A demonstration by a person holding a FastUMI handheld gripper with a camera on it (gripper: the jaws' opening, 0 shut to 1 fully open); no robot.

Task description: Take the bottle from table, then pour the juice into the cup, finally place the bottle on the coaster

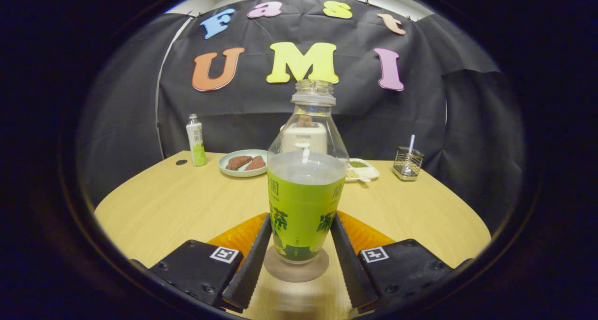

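A clear bottle [306,203] with a green label stands upright on a round brown coaster [296,269] on the wooden table [177,208]. Its neck has no cap, and liquid fills it to about the top of the label. The bottle sits between my gripper's [301,219] two fingers. The fingertips [264,231] press against the label on both sides, low on the body. The bottle's base rests on the coaster, just ahead of the finger roots.
Beyond the bottle, at the table's far side, are a small green-and-white bottle [196,146], a plate with two brown pieces [243,163], a white tray of food [362,169] and a wire holder [407,162]. A white object [304,137] shows through the bottle.
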